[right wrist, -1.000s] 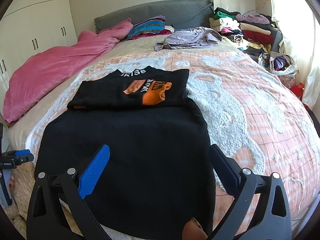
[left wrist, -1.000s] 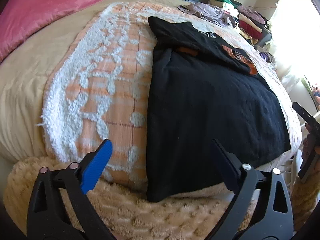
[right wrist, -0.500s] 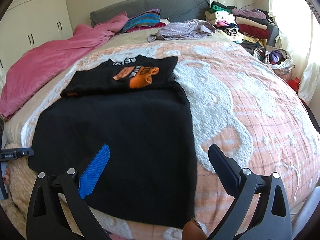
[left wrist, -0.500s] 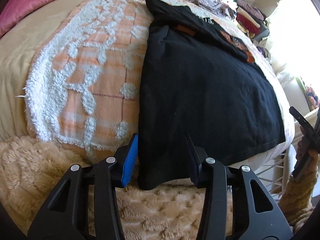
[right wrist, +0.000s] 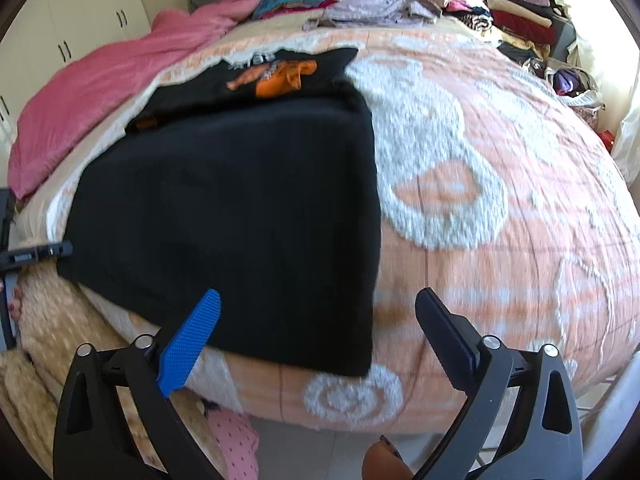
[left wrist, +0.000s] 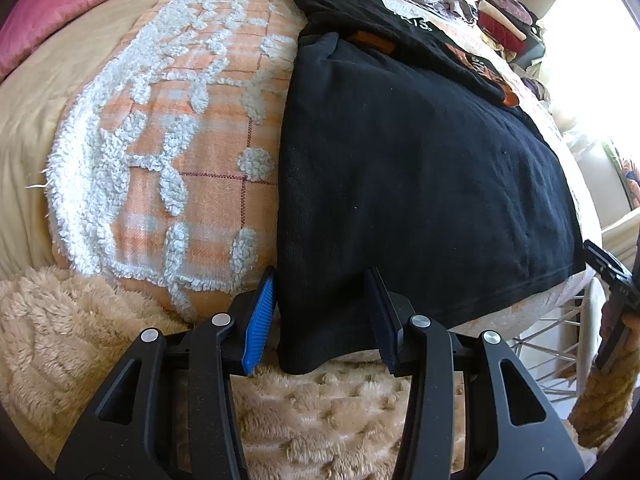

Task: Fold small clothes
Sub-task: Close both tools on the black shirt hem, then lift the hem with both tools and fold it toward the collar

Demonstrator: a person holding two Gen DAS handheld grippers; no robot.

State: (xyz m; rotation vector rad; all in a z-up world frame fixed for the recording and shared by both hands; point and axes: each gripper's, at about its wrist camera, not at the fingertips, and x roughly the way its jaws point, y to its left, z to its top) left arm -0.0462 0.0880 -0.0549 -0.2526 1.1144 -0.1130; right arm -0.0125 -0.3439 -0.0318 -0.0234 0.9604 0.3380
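Observation:
A black T-shirt (left wrist: 420, 168) lies flat on the bed, its top part folded over so the orange print (right wrist: 280, 76) shows. My left gripper (left wrist: 320, 276) stands half closed astride the shirt's near left corner; the cloth lies flat between the pads and I see no pinch. My right gripper (right wrist: 318, 296) is low over the shirt's near right corner (right wrist: 356, 360). Its jaws are wide and closing, with the hem between them and the pads clear of it. Each gripper shows at the edge of the other's view: right gripper (left wrist: 612, 280), left gripper (right wrist: 36, 256).
The shirt rests on an orange bedspread (right wrist: 500, 240) with white tufts. A fluffy beige blanket (left wrist: 340, 420) hangs at the foot. A pink duvet (right wrist: 100, 88) lies at the left. Piled clothes (right wrist: 508, 8) fill the far right. A white wire basket (left wrist: 560, 340) stands beside the bed.
The left jaws narrowed from wide to half closed around the near left corner, then held. The right gripper dropped toward the near right corner, and its jaws began to narrow.

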